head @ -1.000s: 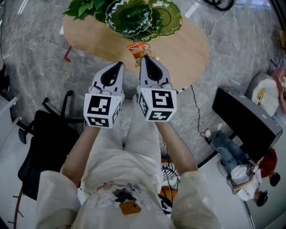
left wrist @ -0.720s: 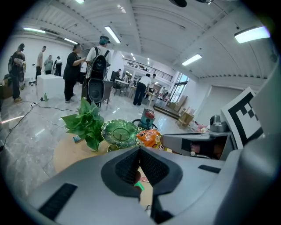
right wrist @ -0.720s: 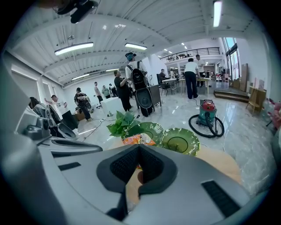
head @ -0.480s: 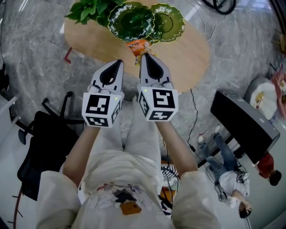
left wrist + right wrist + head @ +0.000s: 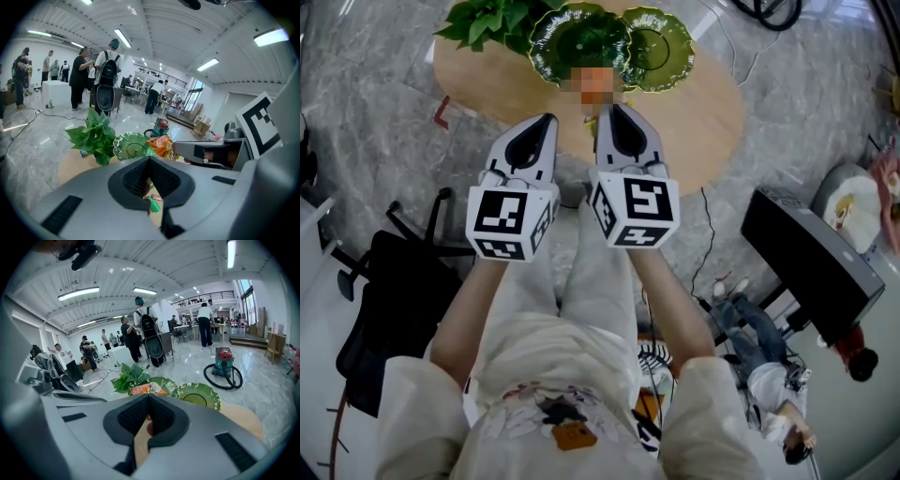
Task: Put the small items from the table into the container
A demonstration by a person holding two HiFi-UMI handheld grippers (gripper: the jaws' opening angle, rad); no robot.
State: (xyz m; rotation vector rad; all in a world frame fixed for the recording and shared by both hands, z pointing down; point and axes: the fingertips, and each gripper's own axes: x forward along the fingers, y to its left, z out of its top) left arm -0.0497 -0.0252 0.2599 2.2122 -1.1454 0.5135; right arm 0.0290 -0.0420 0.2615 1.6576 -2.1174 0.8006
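At eleven o'clock on the round wooden table (image 5: 694,112) we see a leafy green plant (image 5: 483,21). Our left forearm (image 5: 464,314) reaches forward. Its grey left gripper (image 5: 547,120) tilts down over the table's near edge at six o'clock, jaws pressed together on nothing. Two scalloped green glass dishes (image 5: 572,33) sit side by side at twelve o'clock, with the orange snack packet (image 5: 161,146) just in front of them. A small green piece (image 5: 153,205) lies on the wood below our left jaws. The right gripper (image 5: 606,110), held parallel, is likewise clenched and empty.

Bright ceiling strip lights (image 5: 78,293), crisp focus (edges bend fisheye-wise).
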